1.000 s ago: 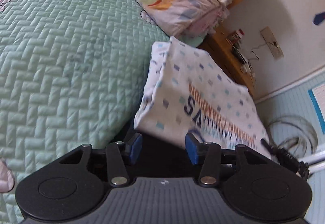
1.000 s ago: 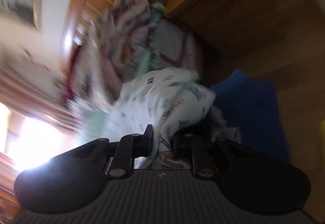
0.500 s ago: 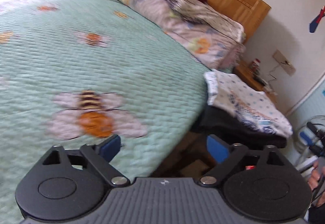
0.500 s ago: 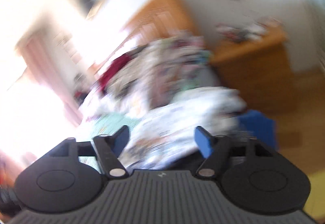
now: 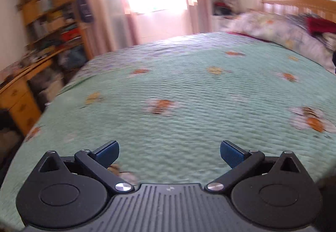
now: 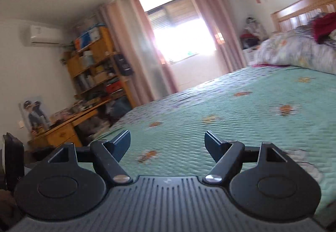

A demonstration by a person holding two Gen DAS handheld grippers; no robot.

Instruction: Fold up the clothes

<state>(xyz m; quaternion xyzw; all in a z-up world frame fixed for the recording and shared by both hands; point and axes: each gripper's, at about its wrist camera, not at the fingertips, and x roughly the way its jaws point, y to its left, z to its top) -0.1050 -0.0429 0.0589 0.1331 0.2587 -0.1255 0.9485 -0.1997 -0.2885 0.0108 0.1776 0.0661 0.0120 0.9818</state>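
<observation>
Both units hover above the near edge of the bed (image 5: 189, 127). The left gripper (image 5: 169, 153) stands wide and holds nothing; the right gripper (image 6: 167, 145) likewise stands wide, nothing between its fingers. No garment is in either view, so the clothes cannot be located. Judged step: between garments. The next move calls for finding a piece and laying it flat on the quilt. Farther off, the pillows (image 6: 294, 55), bookshelf (image 6: 98, 68) and window (image 6: 180, 34) are smeared by blur and glare.

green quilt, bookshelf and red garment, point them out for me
green quilt (image 5: 189, 89), left wrist view, bare middle.
bookshelf (image 6: 96, 68), right wrist view, shelf front.
red garment (image 6: 324, 26), right wrist view, its middle.
</observation>
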